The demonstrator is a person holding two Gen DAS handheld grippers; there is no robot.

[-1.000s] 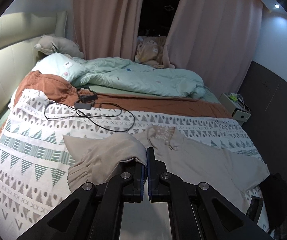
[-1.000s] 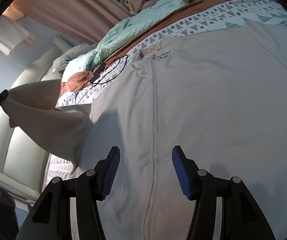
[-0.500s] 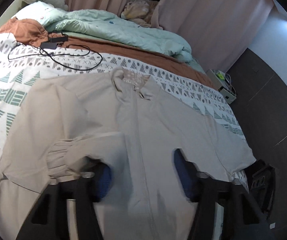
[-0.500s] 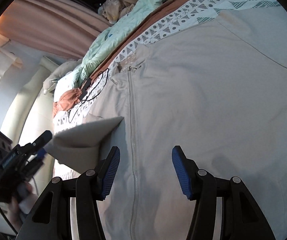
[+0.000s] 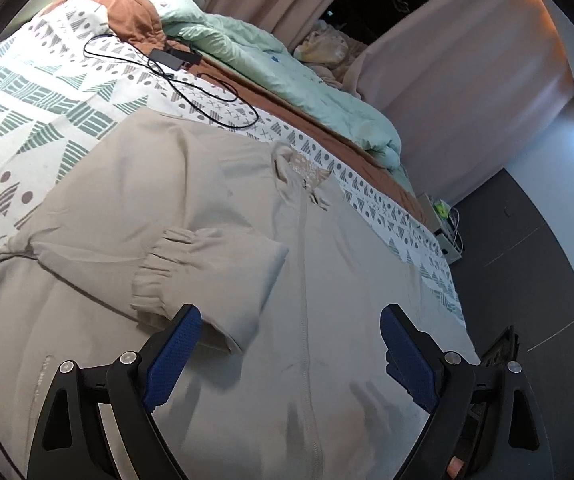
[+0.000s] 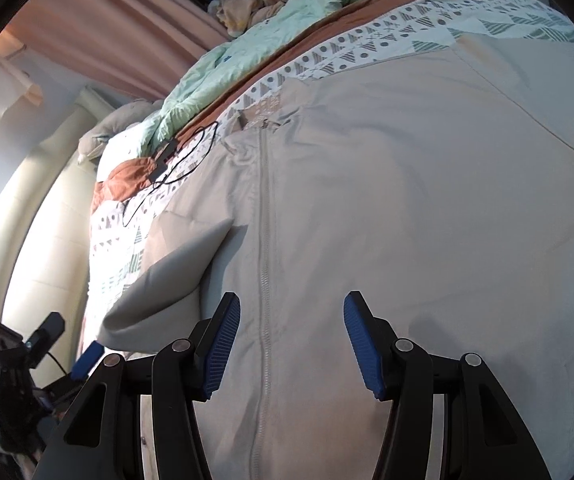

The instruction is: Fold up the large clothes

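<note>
Fabric fills both views: a beige zip-front jacket lies spread, front up, on the patterned bedspread of a bed. In the left wrist view, the left tool hangs low over the jacket with its jaws opening wide and nothing between them; one blue pad sits just beside the gathered cuff of the sleeve, which lies folded in across the chest, short of the zipper. A black cable with its adapter lies on the bedspread beyond the jacket's shoulder, well apart from the sleeve. In the right wrist view, the right tool hovers over the jacket's lower front with its jaws partly apart, empty, straddling the zipper line; the folded sleeve shows as a raised flap beside the zipper, and the left tool's blue tip peeks in beyond it. The risk I see: the loosely laid sleeve looks puffed and could slide or spring back, or the left pad could snag the cuff on withdrawal and drag the fold askew.
</note>
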